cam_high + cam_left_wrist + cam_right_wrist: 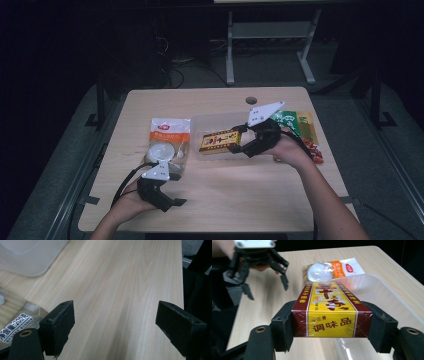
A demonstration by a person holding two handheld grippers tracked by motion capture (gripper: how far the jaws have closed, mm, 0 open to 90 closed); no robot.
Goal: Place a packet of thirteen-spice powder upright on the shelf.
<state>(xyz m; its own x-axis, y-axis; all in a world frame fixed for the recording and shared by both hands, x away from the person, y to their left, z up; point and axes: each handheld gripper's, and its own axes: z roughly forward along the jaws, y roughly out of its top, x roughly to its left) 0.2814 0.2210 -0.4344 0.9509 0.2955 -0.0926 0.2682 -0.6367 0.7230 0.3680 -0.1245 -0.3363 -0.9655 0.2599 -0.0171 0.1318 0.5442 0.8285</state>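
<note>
Work table seen from the person's side. The right gripper (243, 141) is clenched on a rectangular yellow-and-maroon cardboard box (220, 141) printed with Chinese characters; in the right gripper view its two black jaws press on the long side faces at one end of the box (332, 312), which juts forward lengthwise, roughly level. The box hangs over the near wall of a clear, shallow plastic tub (210, 122) standing at the middle of the pale wooden table (225, 200); whether its underside touches the tub cannot be told.

The left gripper (167, 197) rests low near the front edge, released, its jaws spread wide over bare wood in the left gripper view, with nothing between them. Just beyond it lies a flat orange-and-clear food pouch (169, 145) with a round white item inside. A green packet (296, 125) and a small red packet (314, 150) lie beyond the right hand, by the table's right edge.

Handling, as a judgement: the box looks light and stiff, though thin card can dent under a hard squeeze, and its glossy film wrap may slip. Held at one end, it can droop or pivot; a hold across the narrow width nearer mid-length would be steadier.
</note>
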